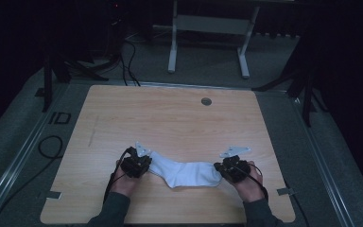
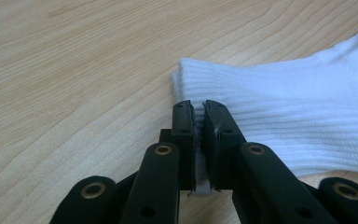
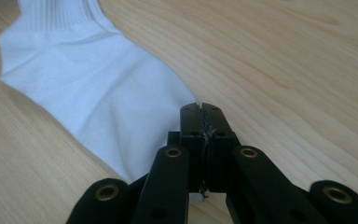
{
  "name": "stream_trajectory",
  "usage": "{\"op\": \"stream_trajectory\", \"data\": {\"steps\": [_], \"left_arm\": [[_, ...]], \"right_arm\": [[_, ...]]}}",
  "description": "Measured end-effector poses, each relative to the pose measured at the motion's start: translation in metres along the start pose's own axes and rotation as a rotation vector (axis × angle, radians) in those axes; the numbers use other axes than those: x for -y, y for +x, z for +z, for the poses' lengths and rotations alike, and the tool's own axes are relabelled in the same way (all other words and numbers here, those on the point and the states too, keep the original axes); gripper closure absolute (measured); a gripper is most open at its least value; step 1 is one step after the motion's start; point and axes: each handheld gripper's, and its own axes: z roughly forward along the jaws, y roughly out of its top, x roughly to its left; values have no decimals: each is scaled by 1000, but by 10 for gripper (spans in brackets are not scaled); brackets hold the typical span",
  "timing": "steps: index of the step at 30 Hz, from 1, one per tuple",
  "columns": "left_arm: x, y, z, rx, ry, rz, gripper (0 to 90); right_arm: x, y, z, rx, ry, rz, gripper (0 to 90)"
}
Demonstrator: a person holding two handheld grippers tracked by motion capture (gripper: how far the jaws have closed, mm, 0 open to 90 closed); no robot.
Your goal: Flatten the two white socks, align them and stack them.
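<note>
white ribbed cotton sock lies flat near the front edge of the pale wooden worktop, stretched between both tools. left tool is clenched on the cuff, right tool clenched on the toe end. gripping looks done; lifting or folding is likely left. both hands rest low, forearms coming in from the front edge.

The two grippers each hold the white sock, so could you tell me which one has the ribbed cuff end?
The left gripper: its jaws pinch the ribbed cuff of the white sock. The right gripper is shut on the smooth toe end.
</note>
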Motion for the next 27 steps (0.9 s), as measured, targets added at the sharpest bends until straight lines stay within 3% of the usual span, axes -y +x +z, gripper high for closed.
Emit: {"op": "stream_trajectory", "data": {"steps": [11,18,27], "left_arm": [[1,-1,-1,0,2,2,829],[1,-3,-2,-7,4,-5,829],[3,-5,-4,-3,7,-7,829]], "right_arm": [[4,-9,-8,-3,-10,25,881],[7,-7,18,-42,31,41,872],[14,-17,27,7,60,68,758]]}}
